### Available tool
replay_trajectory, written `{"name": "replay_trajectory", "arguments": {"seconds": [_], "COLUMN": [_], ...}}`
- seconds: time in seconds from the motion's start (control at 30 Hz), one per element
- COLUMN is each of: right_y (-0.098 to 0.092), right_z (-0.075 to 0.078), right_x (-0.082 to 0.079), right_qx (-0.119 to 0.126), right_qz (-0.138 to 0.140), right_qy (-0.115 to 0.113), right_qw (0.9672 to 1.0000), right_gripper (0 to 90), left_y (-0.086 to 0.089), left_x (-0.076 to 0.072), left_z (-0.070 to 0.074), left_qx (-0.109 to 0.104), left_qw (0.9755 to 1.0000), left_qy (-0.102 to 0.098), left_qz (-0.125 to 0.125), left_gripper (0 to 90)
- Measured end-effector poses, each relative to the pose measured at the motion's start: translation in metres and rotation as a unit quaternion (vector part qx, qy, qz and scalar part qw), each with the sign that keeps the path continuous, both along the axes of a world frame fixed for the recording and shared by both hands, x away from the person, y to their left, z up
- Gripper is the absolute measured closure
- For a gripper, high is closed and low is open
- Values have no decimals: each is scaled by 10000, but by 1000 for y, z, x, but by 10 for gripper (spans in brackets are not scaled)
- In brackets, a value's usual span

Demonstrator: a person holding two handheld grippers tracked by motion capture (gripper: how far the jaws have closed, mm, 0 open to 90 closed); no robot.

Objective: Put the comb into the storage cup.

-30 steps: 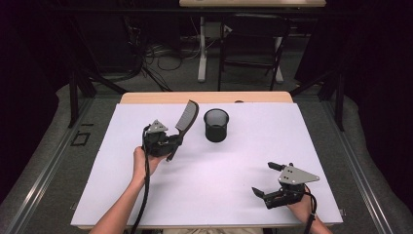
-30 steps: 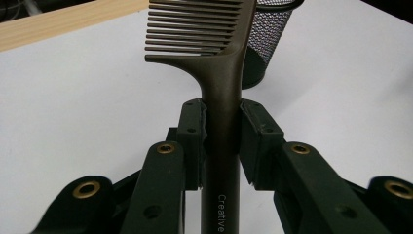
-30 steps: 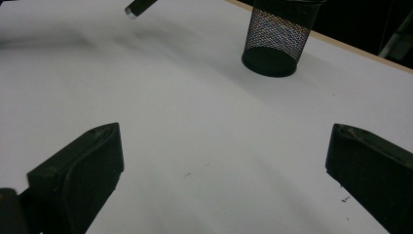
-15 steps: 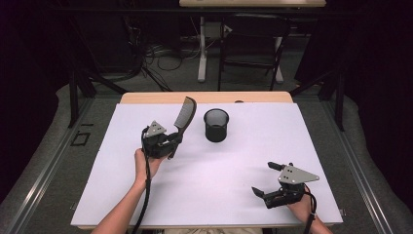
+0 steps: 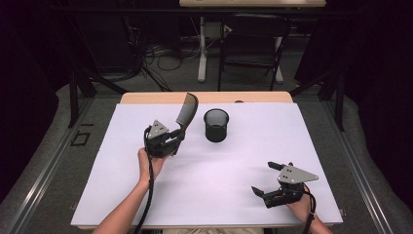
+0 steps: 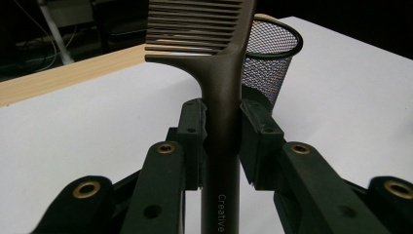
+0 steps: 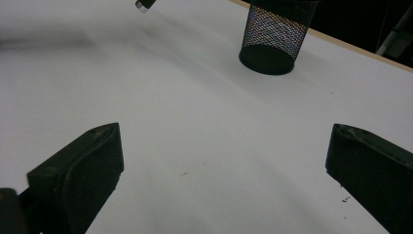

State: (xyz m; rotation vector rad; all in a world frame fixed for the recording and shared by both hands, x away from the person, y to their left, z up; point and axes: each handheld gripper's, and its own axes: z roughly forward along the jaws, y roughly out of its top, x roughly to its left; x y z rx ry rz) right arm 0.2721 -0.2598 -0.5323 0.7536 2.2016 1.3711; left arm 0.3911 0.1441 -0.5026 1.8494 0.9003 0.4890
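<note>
Comb [image 5: 187, 109] stands upright in left claw [image 5: 176, 140], teeth topmost.

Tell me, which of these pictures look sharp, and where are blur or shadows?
High view: evenly lit white table, dark surroundings. Left gripper view: brown plastic comb sharp, black mesh cup softer behind it. Right gripper view: near black jaws blurred, faint grey shadows at the upper left.
</note>
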Motion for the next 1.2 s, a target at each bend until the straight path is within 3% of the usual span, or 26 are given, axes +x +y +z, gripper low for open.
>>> {"name": "replay_trajectory", "arguments": {"seconds": [0.63, 1.2], "right_y": [-2, -1], "right_z": [0, -1], "right_x": [1, 1], "right_qx": [83, 14], "right_qz": [7, -5], "right_qy": [25, 43], "right_qw": [10000, 10000], "right_gripper": [0, 0], "left_y": [-9, -16], "left_x": [8, 16], "left_z": [9, 20], "left_qx": [-114, -146], "left_qw": [9999, 9997], "left_qy": [-121, -217], "left_qz": [-18, -22], "left_gripper": [724, 724]}}
